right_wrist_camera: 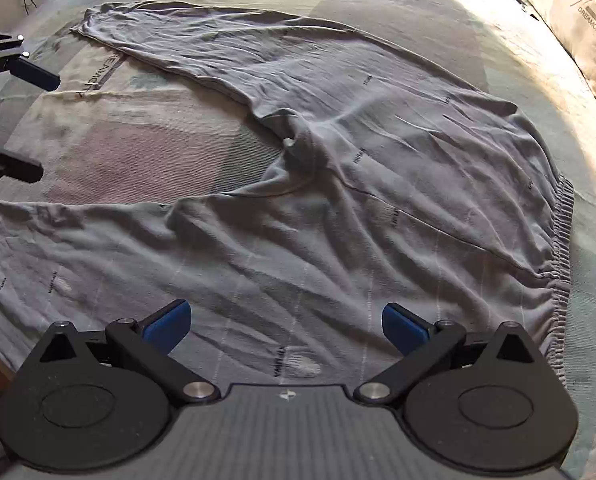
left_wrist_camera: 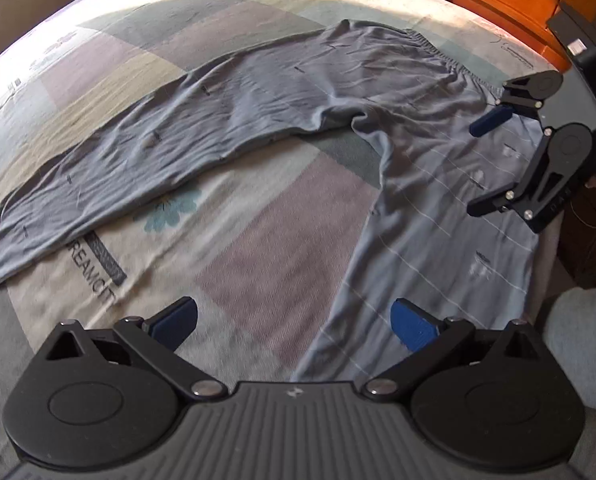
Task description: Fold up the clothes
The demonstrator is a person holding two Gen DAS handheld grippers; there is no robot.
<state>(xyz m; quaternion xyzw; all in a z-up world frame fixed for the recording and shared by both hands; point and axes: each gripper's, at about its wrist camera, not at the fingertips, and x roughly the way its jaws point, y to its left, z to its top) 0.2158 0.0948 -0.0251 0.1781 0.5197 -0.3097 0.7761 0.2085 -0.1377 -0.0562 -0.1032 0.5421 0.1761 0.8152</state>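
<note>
We find grey pyjama trousers (right_wrist_camera: 377,168) spread flat on a patchwork bedspread (left_wrist_camera: 258,248), legs splayed in a V and elastic waistband (right_wrist_camera: 559,240) toward the headboard side. Our left gripper (left_wrist_camera: 294,322) hovers wide open near the hem end of the nearer leg, holding nothing. Our right gripper (right_wrist_camera: 286,324) hovers wide open above the upper part of the nearer leg close to the waistband, also empty. A pillow (right_wrist_camera: 577,28) lies beyond the waistband.

Trousers (right_wrist_camera: 337,184) lie spread on the bed (right_wrist_camera: 138,152), legs apart.
</note>
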